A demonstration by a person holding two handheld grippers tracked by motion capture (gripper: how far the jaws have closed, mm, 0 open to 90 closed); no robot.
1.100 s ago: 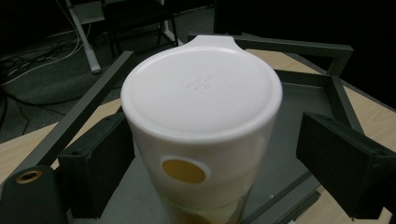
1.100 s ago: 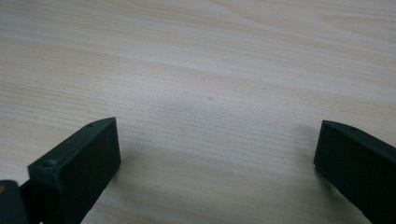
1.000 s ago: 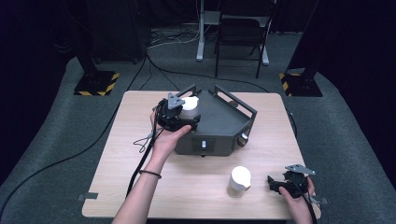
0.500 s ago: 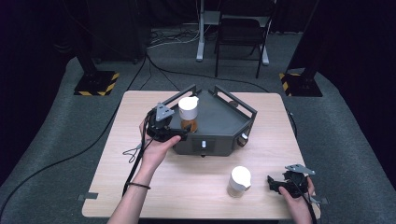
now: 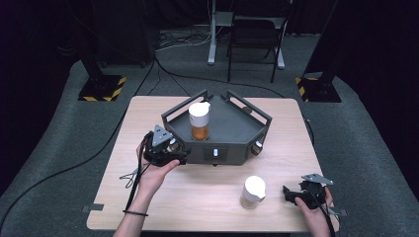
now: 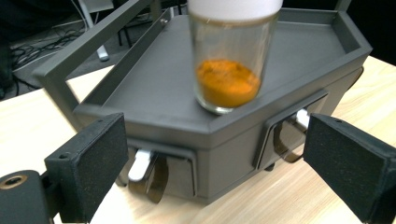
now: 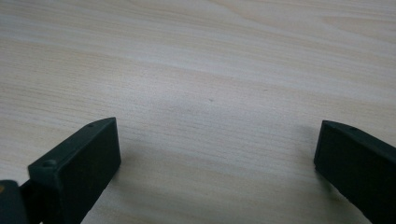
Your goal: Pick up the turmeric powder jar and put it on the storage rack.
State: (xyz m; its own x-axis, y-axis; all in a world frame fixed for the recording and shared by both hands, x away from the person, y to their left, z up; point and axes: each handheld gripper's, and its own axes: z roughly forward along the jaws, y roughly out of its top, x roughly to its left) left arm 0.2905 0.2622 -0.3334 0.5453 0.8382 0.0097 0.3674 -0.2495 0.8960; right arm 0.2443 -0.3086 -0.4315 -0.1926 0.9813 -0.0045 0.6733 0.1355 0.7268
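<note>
Since a second ago, drawn back and down from the jar (image 5: 199,121), off the grey tray (image 5: 257,129) to the bench (image 5: 163,207) at its near left corner: left gripper (image 5: 179,156). Jaws just opened wider, now standing well apart with nothing between the pads, as seen in the left gripper view. Jar left upright on the tray's near part, white cap on, orange powder in the bottom; long axis vertical, lying ahead of and above the left jaws. Second jar (image 5: 254,192), white-capped and upright, on the bench in front of the tray, just beside the right gripper (image 5: 289,194) and far nearer to it than to the left. Right jaws (image 7: 210,177) spread wide over bare wood, empty, hand low at the bench's near right edge. Probably next: a short reach leftward across the high view with the right hand.
</note>
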